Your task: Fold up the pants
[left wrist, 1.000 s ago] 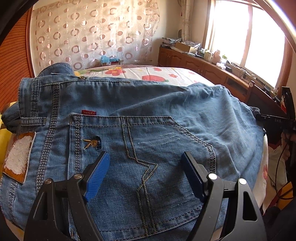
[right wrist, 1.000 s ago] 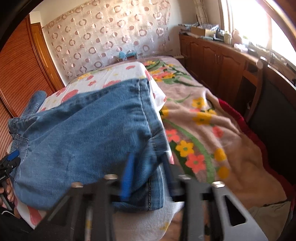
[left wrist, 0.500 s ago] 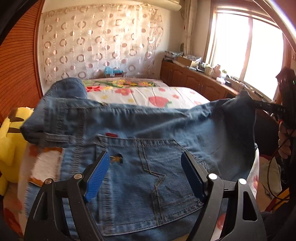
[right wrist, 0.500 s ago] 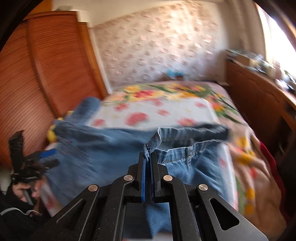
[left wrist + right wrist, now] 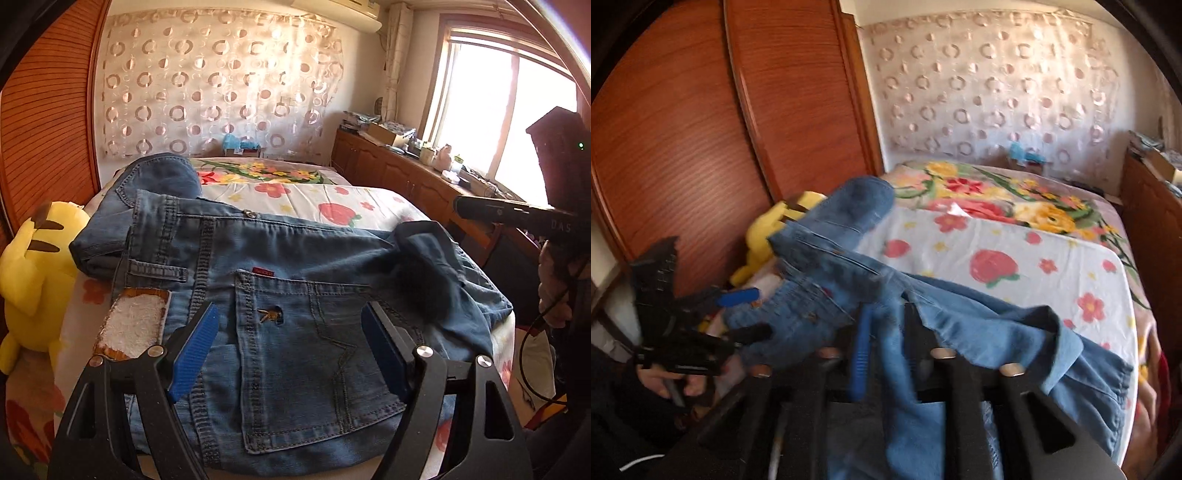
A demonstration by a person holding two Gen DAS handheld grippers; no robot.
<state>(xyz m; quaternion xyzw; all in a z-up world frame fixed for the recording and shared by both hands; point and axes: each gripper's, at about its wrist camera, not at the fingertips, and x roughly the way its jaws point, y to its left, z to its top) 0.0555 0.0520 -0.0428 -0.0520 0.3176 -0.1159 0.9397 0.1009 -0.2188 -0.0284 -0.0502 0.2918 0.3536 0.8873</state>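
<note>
Blue denim pants lie on the near end of the bed, back pocket up, waistband to the left. My left gripper is open and empty, hovering just over the back pocket. My right gripper has its jaws parted, with a pants leg end draped loosely between and over them; the view is blurred. It also shows at the right in the left wrist view, above the folded-over leg cloth. The left gripper shows at the left in the right wrist view.
The bed has a white strawberry sheet and a flowered blanket farther back. A yellow plush toy sits at the bed's left edge by the wooden wardrobe. A wooden cabinet runs under the window on the right.
My right gripper carried the leg end across to the left over the pants and opened its jaws; the leg now lies folded over. My left gripper stayed open and drew back slightly.
</note>
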